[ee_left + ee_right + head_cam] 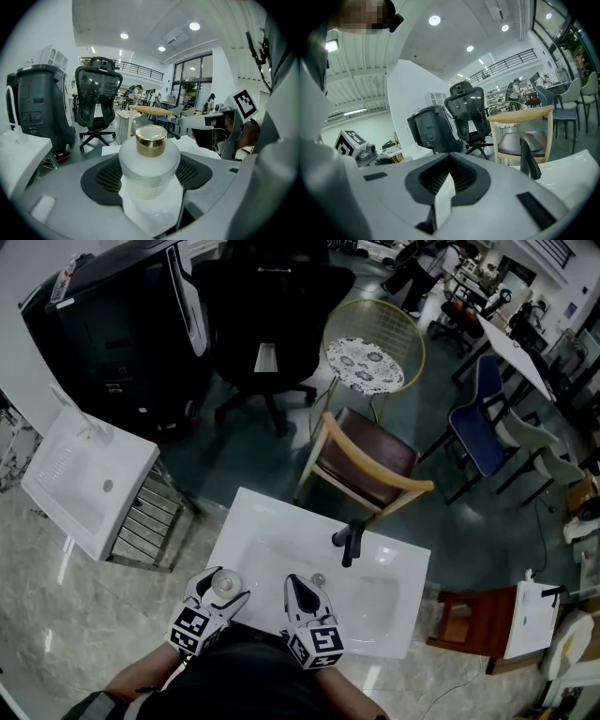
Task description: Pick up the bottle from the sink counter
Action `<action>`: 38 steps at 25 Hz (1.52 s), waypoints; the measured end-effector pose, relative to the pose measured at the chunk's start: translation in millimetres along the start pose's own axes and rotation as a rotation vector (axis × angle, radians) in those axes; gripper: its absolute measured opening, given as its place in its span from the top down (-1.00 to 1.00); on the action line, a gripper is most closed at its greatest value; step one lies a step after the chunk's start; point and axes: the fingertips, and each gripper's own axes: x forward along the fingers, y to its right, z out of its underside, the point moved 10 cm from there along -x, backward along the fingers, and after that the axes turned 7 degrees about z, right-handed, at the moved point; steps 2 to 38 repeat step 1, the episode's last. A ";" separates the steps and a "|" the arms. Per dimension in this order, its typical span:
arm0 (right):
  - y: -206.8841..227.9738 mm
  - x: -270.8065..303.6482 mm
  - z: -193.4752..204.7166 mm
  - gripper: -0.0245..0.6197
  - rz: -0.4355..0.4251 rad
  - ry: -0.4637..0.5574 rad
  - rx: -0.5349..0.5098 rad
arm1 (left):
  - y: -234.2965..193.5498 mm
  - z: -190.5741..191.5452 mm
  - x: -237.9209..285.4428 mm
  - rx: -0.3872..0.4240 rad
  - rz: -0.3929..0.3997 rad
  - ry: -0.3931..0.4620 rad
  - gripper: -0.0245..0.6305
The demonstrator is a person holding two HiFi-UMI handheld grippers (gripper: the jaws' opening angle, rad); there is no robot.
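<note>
One white worktop (394,615) with a sunk basin fills the near ground, and a black tap (352,540) stands at its far edge. Both claws are over its near rim. The right claw (309,592) is closed and empty, well to the right of the bottle (149,168). The left claw (218,589) is the nearer one (it is at the bottle): its jaws stand wide around the frosted body, and I judge that the pads press its sides. The bottle stands upright at the near left corner, gold cap (151,139) on top, so the lift should go straight up.
</note>
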 end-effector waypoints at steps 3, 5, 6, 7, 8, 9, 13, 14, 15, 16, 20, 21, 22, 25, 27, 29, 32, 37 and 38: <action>-0.9 0.5 0.0 0.90 0.000 0.000 0.000 | -1.0 -1.1 -1.0 -0.001 -0.003 0.000 -0.10; -0.9 0.5 0.0 0.90 0.000 0.000 0.000 | -1.0 -1.1 -1.0 -0.001 -0.003 0.000 -0.10; -0.9 0.5 0.0 0.90 0.000 0.000 0.000 | -1.0 -1.1 -1.0 -0.001 -0.003 0.000 -0.10; -0.9 0.5 0.0 0.90 0.000 0.000 0.000 | -1.0 -1.1 -1.0 -0.001 -0.003 0.000 -0.10; -0.9 0.5 0.0 0.90 0.000 0.000 0.000 | -1.0 -1.1 -1.0 -0.001 -0.003 0.000 -0.10; -0.9 0.5 0.0 0.90 0.000 0.000 0.000 | -1.0 -1.1 -1.0 -0.001 -0.003 0.000 -0.10; -0.9 0.5 0.0 0.90 0.000 0.000 0.000 | -1.0 -1.1 -1.0 -0.001 -0.003 0.000 -0.10; -0.9 0.5 0.0 0.90 0.000 0.000 0.000 | -1.0 -1.1 -1.0 -0.001 -0.003 0.000 -0.10; -0.9 0.5 0.0 0.90 0.000 0.000 0.000 | -1.0 -1.1 -1.0 -0.001 -0.003 0.000 -0.10; -0.9 0.5 0.0 0.90 0.000 0.000 0.000 | -1.0 -1.1 -1.0 -0.001 -0.003 0.000 -0.10; -0.9 0.5 0.0 0.90 0.000 0.000 0.000 | -1.0 -1.1 -1.0 -0.001 -0.003 0.000 -0.10; -0.9 0.5 0.0 0.90 0.000 0.000 0.000 | -1.0 -1.1 -1.0 -0.001 -0.003 0.000 -0.10; -0.9 0.5 0.0 0.90 0.000 0.000 0.000 | -1.0 -1.1 -1.0 -0.001 -0.003 0.000 -0.10; -0.9 0.5 0.0 0.90 0.000 0.000 0.000 | -1.0 -1.1 -1.0 -0.001 -0.003 0.000 -0.10; -0.9 0.5 0.0 0.90 0.000 0.000 0.000 | -1.0 -1.1 -1.0 -0.001 -0.003 0.000 -0.10; -0.9 0.5 0.0 0.90 0.000 0.000 0.000 | -1.0 -1.1 -1.0 -0.001 -0.003 0.000 -0.10; -0.9 0.5 0.0 0.90 0.000 0.000 0.000 | -1.0 -1.1 -1.0 -0.001 -0.003 0.000 -0.10; -0.9 0.5 0.0 0.90 0.000 0.000 0.000 | -1.0 -1.1 -1.0 -0.001 -0.003 0.000 -0.10; -0.9 0.5 0.0 0.90 0.000 0.000 0.000 | -1.0 -1.1 -1.0 -0.001 -0.003 0.000 -0.10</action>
